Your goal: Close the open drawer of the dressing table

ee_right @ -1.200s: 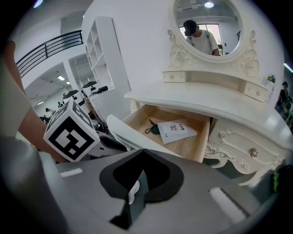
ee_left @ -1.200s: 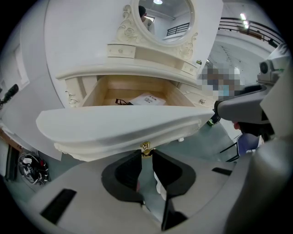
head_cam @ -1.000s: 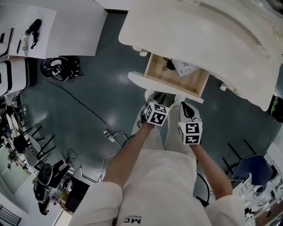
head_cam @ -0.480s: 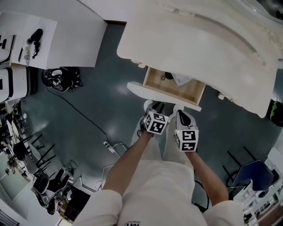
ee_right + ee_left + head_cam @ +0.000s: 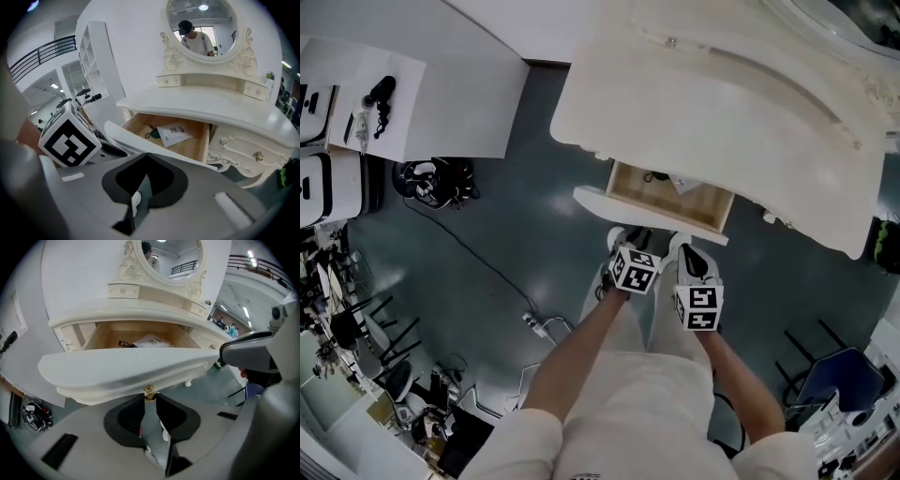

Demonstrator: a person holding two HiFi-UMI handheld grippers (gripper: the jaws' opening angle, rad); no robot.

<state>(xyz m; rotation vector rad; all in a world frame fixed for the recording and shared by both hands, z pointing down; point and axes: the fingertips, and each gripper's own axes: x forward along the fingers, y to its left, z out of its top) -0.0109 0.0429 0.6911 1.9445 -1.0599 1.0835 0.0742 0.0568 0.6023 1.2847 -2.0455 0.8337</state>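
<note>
Drawer (image 5: 675,199) had slid further into the desk (image 5: 722,103); our left hand-held gripper (image 5: 150,397) grasped its brass knob (image 5: 149,390), right hand-held gripper (image 5: 146,155) clenched empty; closing remained unfinished.

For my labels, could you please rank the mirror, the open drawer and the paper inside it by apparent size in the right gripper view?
1. Open drawer
2. Mirror, only slightly smaller
3. Paper, clearly smallest
</note>
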